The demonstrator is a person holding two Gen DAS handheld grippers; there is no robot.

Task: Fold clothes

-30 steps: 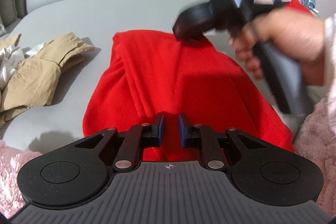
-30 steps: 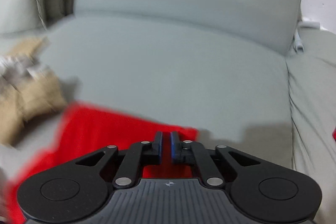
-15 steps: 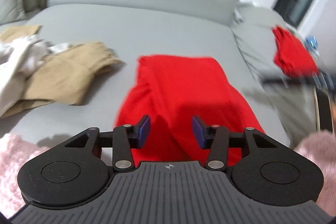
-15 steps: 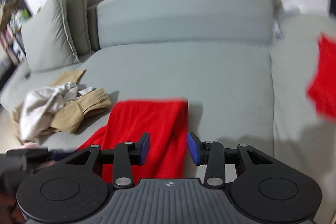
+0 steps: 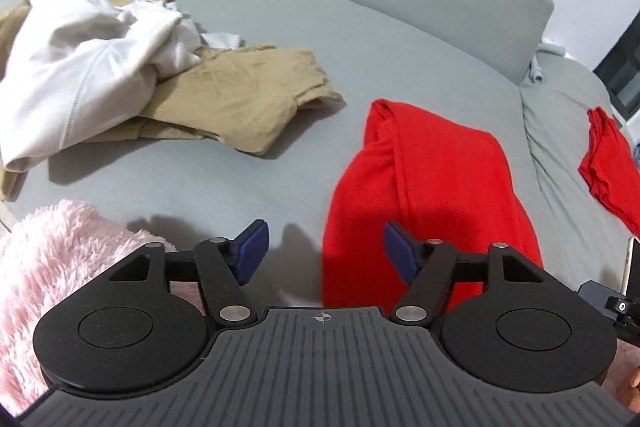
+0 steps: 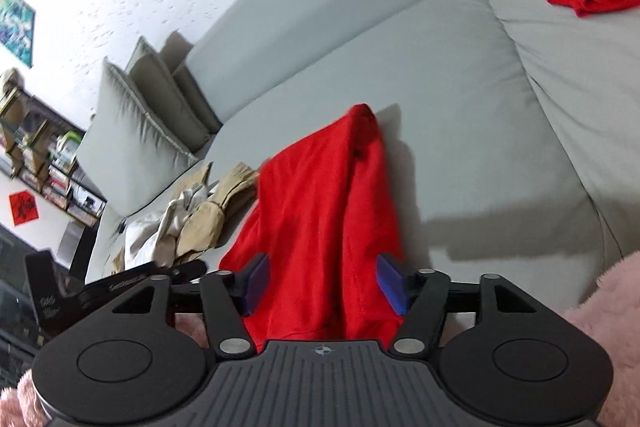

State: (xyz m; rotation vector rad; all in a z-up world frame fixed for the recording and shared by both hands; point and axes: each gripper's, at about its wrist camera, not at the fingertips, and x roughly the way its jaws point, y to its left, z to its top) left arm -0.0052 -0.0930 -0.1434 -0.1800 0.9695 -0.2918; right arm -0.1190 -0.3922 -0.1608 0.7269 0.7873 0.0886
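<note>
left gripper: jaws opening, holds nothing | right gripper: jaws opening above red garment, no grip | garment's near edge hidden behind grippers

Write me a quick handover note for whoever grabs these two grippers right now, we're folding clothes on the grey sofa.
Left gripper: jaws opening, nothing between them.
Right gripper: jaws opening, above the red garment, pads clear of it.
The red garment lies folded lengthwise on the sofa seat, near end hanging toward the front edge.
A second red garment lies on the next cushion, apparently done.
Left to fold: the white garment and tan trousers, heaped together on the left.
The red garment probably needs one more fold.
</note>
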